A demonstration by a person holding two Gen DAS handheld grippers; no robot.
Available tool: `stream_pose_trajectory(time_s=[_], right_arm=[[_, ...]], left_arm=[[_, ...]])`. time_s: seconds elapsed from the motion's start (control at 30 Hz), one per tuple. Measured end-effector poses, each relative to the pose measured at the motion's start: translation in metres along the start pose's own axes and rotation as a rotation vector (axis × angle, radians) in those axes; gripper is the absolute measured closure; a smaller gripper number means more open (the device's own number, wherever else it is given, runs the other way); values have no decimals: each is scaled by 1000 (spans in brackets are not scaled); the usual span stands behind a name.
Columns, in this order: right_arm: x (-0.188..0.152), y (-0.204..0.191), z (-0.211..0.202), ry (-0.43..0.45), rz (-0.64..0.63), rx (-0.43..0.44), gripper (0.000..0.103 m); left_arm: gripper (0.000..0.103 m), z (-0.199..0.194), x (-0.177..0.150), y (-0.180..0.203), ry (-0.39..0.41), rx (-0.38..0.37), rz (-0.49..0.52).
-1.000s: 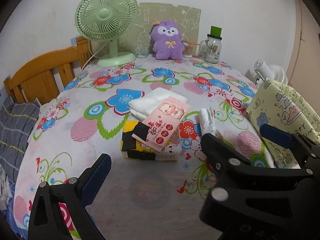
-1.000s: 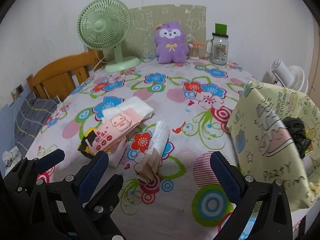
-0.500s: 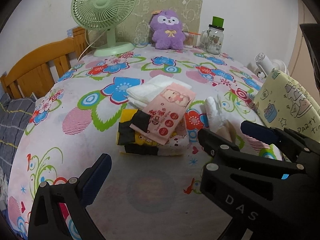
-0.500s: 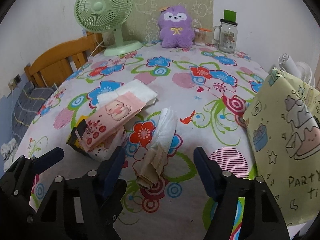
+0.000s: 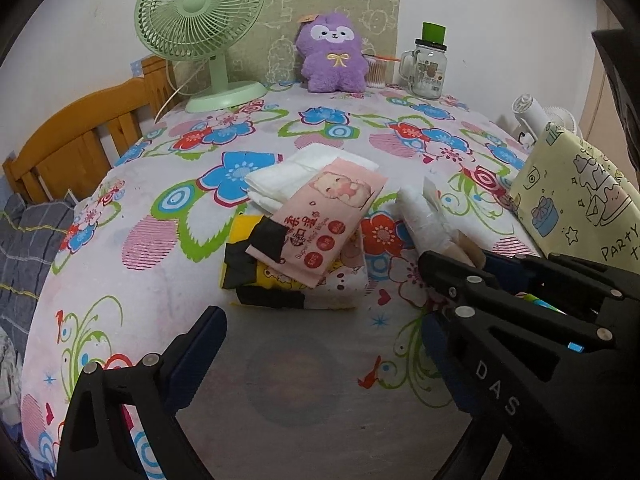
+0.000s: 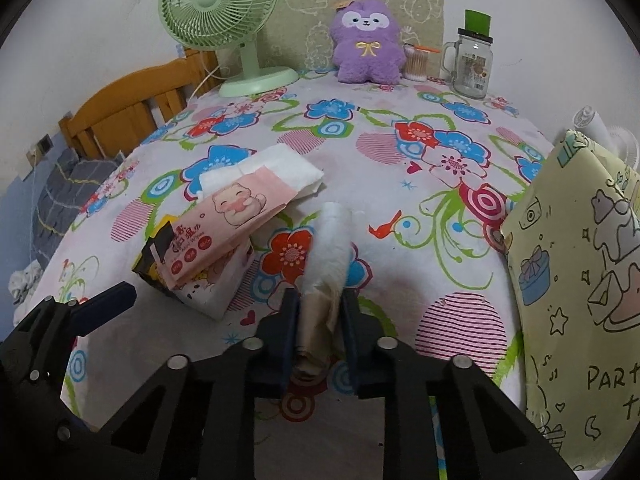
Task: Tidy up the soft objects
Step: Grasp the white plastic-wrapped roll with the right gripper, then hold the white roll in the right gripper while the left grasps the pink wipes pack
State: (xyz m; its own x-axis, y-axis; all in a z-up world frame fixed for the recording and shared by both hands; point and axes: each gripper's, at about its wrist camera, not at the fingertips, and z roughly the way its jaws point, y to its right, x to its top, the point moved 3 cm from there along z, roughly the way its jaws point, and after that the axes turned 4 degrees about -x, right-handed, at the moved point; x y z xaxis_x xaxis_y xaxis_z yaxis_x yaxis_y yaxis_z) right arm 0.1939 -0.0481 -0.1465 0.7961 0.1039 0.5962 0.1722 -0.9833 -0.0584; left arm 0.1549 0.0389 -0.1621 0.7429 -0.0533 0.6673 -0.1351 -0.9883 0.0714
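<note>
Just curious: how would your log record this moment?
right gripper: shut on plastic-bag roll | left gripper: open, idle | roll on table

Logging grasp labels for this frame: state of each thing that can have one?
right gripper: shut on the plastic roll
left gripper: open, holding nothing
plastic roll: lying flat, near end pinched
pink wipes pack: sealed, tilted on the stack
white cloth: folded
green fan: upright
glass jar: upright, lid on

From the near edge, my two wrist cameras look low across the table (image 5: 168,280), sharing the far fan (image 6: 218,4).
</note>
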Motion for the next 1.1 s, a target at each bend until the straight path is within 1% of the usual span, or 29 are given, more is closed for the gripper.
stream_pose_trajectory(time_s=[0.1, 0.33, 0.6, 0.77, 1.1], right_arm=[[0, 3, -4, 8, -1, 10, 85], [4, 12, -19, 47, 22, 30, 86], [18, 18, -31, 83, 42, 18, 86], [28, 18, -30, 92, 57, 4, 86], [40, 18, -12, 63, 86, -33, 86]], left_arm=[[4, -3, 1, 4, 4, 11, 8], [4, -14, 10, 11, 30, 38, 18], [6, -21, 28, 14, 62, 51, 45], [7, -15, 40, 11, 71, 51, 62], [15, 9, 54, 7, 41, 16, 86]])
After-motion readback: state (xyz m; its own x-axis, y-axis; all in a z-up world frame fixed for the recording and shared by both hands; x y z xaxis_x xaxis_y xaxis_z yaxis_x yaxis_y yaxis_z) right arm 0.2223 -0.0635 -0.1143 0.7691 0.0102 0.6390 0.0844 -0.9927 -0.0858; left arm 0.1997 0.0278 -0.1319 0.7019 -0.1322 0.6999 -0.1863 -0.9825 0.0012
